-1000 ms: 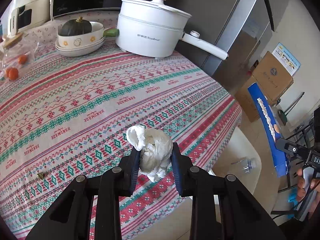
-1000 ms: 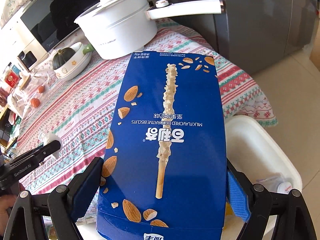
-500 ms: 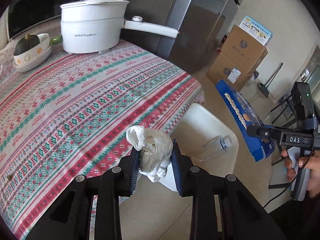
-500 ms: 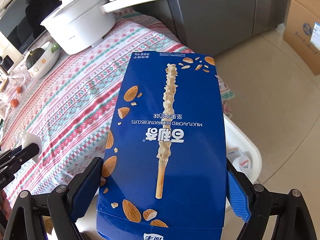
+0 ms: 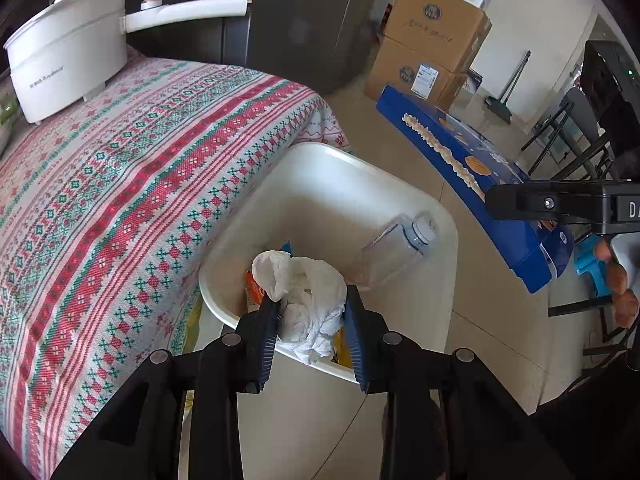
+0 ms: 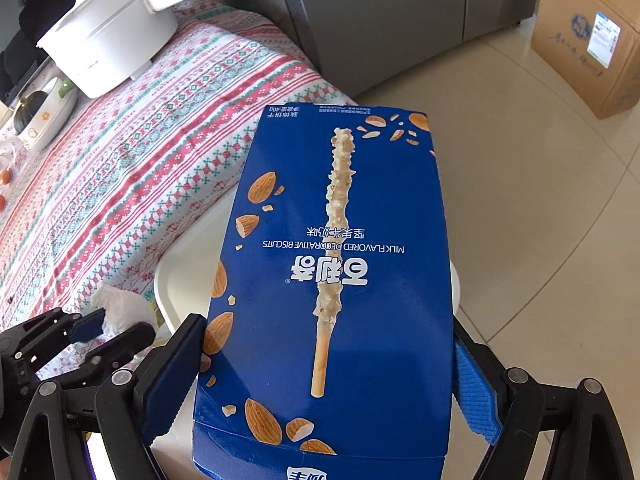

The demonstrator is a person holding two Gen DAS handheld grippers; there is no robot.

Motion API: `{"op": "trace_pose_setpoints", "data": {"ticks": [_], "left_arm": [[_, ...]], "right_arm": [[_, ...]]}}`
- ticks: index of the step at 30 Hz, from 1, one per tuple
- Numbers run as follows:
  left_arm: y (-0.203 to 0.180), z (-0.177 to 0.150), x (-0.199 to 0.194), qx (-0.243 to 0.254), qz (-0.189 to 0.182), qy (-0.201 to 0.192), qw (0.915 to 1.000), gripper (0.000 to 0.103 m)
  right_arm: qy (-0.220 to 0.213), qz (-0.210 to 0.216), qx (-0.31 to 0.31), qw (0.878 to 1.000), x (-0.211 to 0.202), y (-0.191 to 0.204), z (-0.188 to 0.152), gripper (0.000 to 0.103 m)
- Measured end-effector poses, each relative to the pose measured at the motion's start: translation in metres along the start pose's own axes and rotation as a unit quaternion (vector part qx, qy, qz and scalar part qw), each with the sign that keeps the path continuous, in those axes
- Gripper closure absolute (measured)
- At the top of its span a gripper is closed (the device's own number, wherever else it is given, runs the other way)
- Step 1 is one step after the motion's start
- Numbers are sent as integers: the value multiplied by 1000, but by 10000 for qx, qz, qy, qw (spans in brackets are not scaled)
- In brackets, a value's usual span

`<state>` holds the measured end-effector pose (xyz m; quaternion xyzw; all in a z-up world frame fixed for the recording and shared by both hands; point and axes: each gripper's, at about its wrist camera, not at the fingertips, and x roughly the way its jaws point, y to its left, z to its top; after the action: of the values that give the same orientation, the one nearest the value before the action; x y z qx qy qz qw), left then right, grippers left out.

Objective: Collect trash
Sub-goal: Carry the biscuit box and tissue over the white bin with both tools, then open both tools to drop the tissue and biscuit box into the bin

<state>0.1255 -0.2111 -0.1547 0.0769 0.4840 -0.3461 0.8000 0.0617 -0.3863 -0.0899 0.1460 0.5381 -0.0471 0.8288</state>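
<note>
My left gripper (image 5: pixel 310 308) is shut on a crumpled white tissue (image 5: pixel 308 288) and hangs over the near rim of a white trash bin (image 5: pixel 360 168) beside the table. Inside the bin lie a clear plastic bottle (image 5: pixel 396 252) and some coloured wrappers. My right gripper (image 6: pixel 324 336) is shut on a flat blue biscuit box (image 6: pixel 340 220), held flat side up and tilted over the bin (image 6: pixel 176 280), hiding most of it. In the left wrist view the blue box (image 5: pixel 472 184) hangs to the right of the bin. In the right wrist view the tissue (image 6: pixel 120 304) shows at lower left.
The table with a striped patterned cloth (image 5: pixel 120 200) stands left of the bin and carries a white pot with a long handle (image 5: pixel 68 60). A grey fridge (image 5: pixel 304 20) is behind. Stacked cardboard boxes (image 5: pixel 432 40) and dark chair legs (image 5: pixel 568 132) stand on the tiled floor. A hand (image 5: pixel 620 280) holds the right gripper.
The left gripper carried the tissue from above the tablecloth, past the table edge, to above the bin. The right gripper brought the blue box closer over the bin. Both grips are unchanged.
</note>
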Motion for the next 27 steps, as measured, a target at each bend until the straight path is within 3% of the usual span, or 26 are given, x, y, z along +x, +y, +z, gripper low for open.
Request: {"op": "trace_pose_setpoints", "data": {"ticks": [3,5,7,9,13,22,23,24,27], "left_arm": [[-1,5,9,0,65,-5,10000,67],[-2,10,14,56,219,75,9997,52],[-3,13,17,106,430,149,9989,19],[-6,13,15,282,703,176,9970,11],[-6,11,7,506,992,223,9935,10],[21,-4,-15,102,1070,369,9935,7],[22,-6,-18,67,1073,356,9936,7],[23,-7,-22,39,1072,341,9936,6],[25,-12,-33,-16,1087,278,9937,4]], "right_arm": [[31,-38,-5,10000,0,-4,-2,11],[65,-58,0,10000,2,-6,-2,11],[100,-76,18,9999,3,-9,-3,11],[126,-93,37,9999,4,-11,-3,11],[179,-93,18,9998,6,-12,-3,11],[204,8,-125,9997,12,2,0,10],[143,73,-44,9999,11,3,0,9],[108,109,33,9999,10,3,1,0],[-57,39,-72,9999,3,14,0,0]]}}
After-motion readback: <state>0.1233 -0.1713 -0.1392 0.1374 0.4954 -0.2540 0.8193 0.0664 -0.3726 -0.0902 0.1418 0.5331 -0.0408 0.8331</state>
